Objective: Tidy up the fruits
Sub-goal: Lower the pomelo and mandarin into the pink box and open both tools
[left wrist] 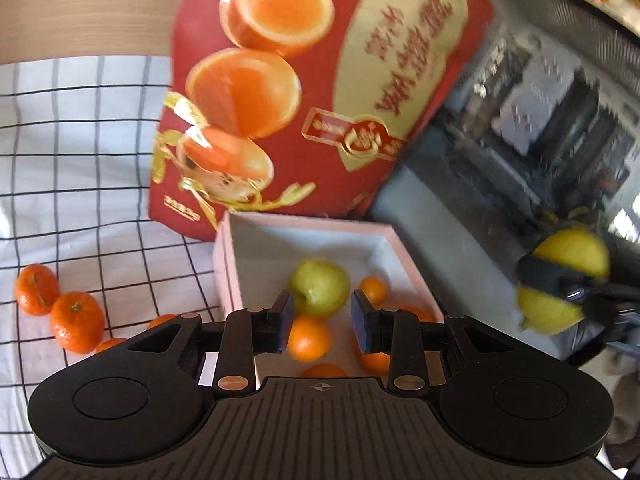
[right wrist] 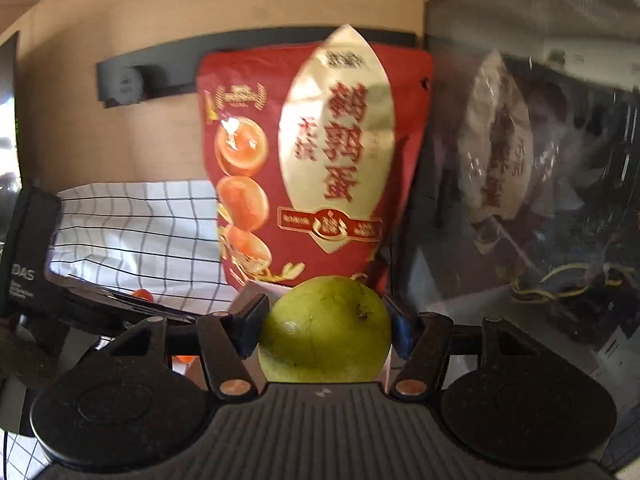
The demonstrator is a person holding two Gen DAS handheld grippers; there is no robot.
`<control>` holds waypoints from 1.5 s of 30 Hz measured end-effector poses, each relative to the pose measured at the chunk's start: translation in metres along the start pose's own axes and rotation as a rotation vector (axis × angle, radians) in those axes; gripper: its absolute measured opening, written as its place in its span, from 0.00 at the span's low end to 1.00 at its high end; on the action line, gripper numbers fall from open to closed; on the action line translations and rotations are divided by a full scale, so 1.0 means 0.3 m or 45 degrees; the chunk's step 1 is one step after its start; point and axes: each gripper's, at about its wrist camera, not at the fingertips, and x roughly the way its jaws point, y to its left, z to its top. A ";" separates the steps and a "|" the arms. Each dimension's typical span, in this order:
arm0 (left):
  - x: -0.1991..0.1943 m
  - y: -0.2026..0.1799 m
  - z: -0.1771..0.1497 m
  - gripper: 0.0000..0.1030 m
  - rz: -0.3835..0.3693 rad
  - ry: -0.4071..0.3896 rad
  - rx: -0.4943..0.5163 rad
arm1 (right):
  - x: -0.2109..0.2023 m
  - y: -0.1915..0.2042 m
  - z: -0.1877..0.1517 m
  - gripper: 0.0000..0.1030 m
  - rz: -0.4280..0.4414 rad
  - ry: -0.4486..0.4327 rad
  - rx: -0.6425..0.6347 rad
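1. Two grippers are working here, and I am taking the pink box [left wrist: 308, 226] as my landmark for everything.
2. My right gripper [right wrist: 326, 330] is clamping a green-yellow pear [right wrist: 326, 332] between both pads; in the left wrist view it is hanging off to the right of the box, clear of its wall.
3. My left gripper [left wrist: 322, 320] is hovering above the near edge of the box with its jaws partly apart and nothing pressed between them.
4. Inside the box a green apple [left wrist: 320, 286] is already lying near the middle, with several small oranges [left wrist: 309, 338] around it toward the near side.
5. Left of the box, two mandarins [left wrist: 56, 306] are waiting on the checked cloth [left wrist: 80, 140], with more orange fruit just beside them.
6. Behind the box a red snack bag [left wrist: 280, 80] is standing upright, touching the far wall.
7. To place the pear well, I am judging that I should carry it over the right wall, lower it into the bare far corner, and release only once it is resting, so it is not knocking the apple.
8. I am keeping my left gripper out of that path.
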 end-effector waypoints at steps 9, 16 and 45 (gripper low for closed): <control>-0.213 0.100 -0.151 0.34 0.162 -0.064 -0.006 | 0.268 0.001 -0.034 0.60 0.158 0.207 0.147; -0.319 0.163 -0.295 0.34 0.252 0.000 -0.035 | 0.498 0.114 -0.087 0.60 0.257 0.379 0.217; -0.229 0.244 -0.265 0.34 0.397 0.020 0.043 | 0.270 0.279 -0.172 0.57 0.106 0.180 -0.109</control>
